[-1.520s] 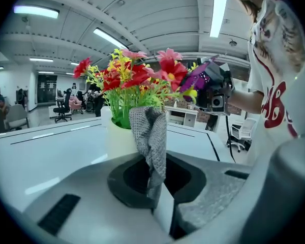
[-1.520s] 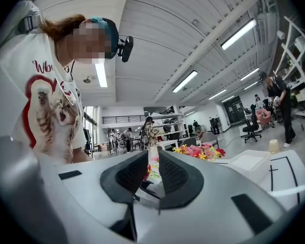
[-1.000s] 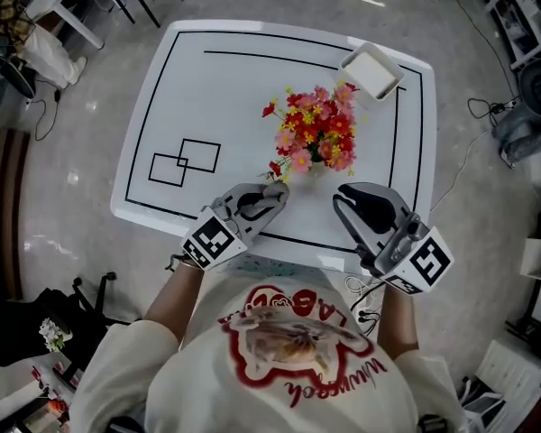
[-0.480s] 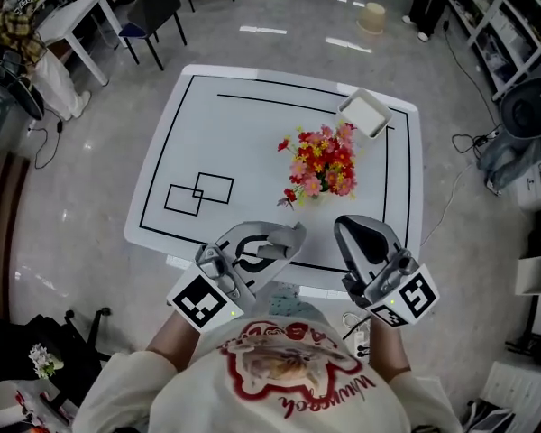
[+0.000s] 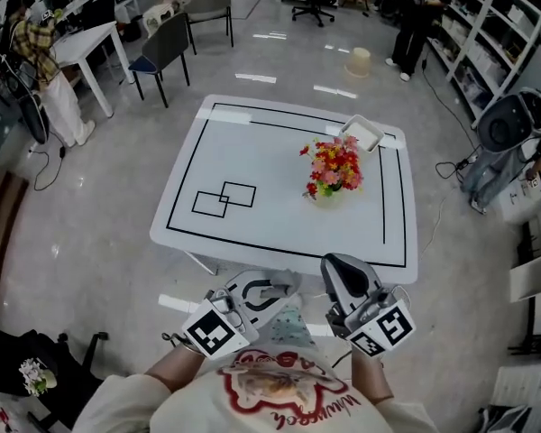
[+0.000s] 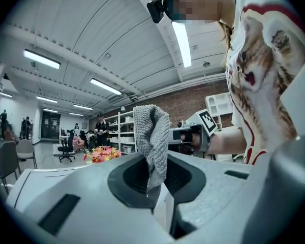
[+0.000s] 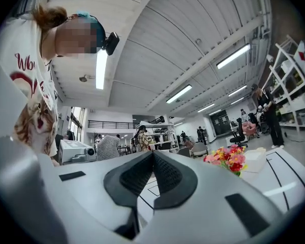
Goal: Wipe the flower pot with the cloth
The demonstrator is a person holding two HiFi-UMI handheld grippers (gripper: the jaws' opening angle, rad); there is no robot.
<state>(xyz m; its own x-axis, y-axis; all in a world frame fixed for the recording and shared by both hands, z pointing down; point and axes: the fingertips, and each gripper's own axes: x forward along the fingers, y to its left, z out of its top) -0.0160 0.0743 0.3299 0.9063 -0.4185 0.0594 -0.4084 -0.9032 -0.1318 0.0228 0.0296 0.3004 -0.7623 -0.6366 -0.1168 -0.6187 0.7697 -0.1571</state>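
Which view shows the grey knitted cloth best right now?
The left gripper view: the grey knitted cloth stands upright, close up, pinched by the left gripper. The right gripper view shows it small and distant; the head view hardly shows it.

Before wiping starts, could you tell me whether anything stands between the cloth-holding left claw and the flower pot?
Nothing visible does. The left claw, shut on the cloth, is short of the table; only its bare white top lies between claw and flower pot. The white tray sits beyond it.
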